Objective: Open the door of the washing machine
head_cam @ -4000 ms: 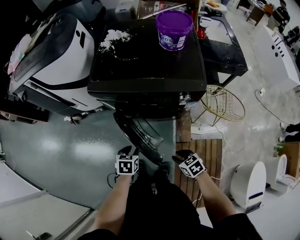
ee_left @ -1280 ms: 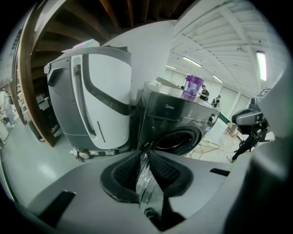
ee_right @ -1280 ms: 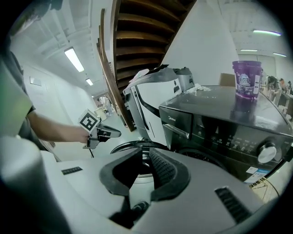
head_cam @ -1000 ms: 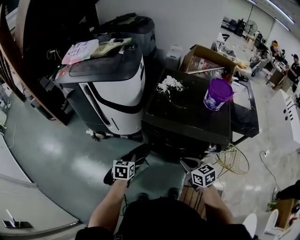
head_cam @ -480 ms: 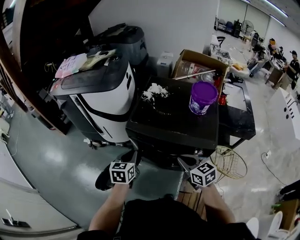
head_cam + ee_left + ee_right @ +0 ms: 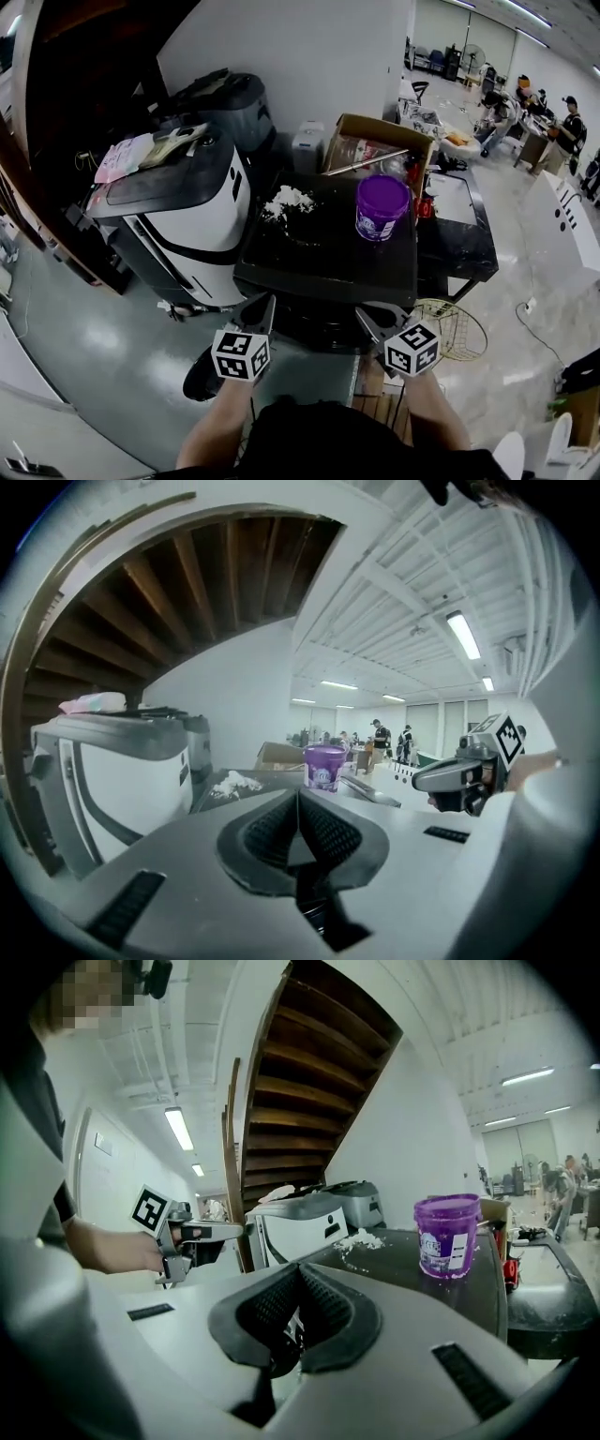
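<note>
Grey floor surrounds the black washing machine point(image 6: 328, 253) at centre frame, its door point(image 6: 200, 377) swung open toward lower left, and we hold the left gripper point(image 6: 265, 303) and right gripper point(image 6: 367, 319) just below it, jaws pressed together on nothing.

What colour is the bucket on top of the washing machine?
Purple. The bucket shows best in the right gripper view.

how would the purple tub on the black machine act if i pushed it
The purple tub stands upright on the flat top of the washing machine, so it would probably slide, not roll; pushed high, it might tip. It looks like plastic, so likely light unless full. Its lid seems on, so little should spill.
</note>
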The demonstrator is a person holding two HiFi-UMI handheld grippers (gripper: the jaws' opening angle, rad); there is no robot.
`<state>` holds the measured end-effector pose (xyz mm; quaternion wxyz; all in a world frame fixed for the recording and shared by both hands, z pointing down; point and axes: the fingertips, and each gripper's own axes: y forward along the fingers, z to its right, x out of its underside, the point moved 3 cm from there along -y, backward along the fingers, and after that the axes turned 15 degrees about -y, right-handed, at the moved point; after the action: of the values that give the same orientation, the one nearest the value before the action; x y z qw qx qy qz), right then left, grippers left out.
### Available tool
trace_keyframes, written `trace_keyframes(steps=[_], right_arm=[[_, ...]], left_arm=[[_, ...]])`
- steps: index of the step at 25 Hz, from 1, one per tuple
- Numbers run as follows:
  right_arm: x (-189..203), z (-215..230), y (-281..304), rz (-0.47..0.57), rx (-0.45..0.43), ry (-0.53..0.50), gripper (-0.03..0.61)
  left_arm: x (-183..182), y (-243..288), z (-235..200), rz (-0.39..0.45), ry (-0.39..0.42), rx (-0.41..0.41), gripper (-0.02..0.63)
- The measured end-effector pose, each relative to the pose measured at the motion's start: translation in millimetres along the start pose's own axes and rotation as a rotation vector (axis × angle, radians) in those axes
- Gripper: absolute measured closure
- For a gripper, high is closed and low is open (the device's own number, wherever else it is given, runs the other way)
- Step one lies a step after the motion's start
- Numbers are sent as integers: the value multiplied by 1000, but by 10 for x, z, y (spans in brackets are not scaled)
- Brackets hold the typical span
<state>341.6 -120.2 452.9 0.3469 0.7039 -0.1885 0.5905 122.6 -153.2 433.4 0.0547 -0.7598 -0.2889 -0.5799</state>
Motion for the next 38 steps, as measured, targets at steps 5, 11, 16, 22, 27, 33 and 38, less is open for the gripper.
trace_keyframes(steps=[5,11,16,22,27,33,38], right_arm=[[-342,-30,-17,48,-2,-74,563],[-746,80,-118,136,79,-93,563],[-976,81,-147,191,85,-104,563],[-997,149,-88,193,118,-117,563],[-980,132,-17,187,111,-99,563],[-937,89,63,187,88,-96,563],[-932,97,113,186,79,-89,563]], left_arm=[[-395,94,114,35,-50,125,595],[-792,153,235,101,5,190,595],[-923,186,197,114,53,155,595],[-887,244,155,93,61,147,595],[-827,247,106,70,72,133,595],[-766,219,12,52,70,108,595],[-738,206,-53,39,64,90,595]])
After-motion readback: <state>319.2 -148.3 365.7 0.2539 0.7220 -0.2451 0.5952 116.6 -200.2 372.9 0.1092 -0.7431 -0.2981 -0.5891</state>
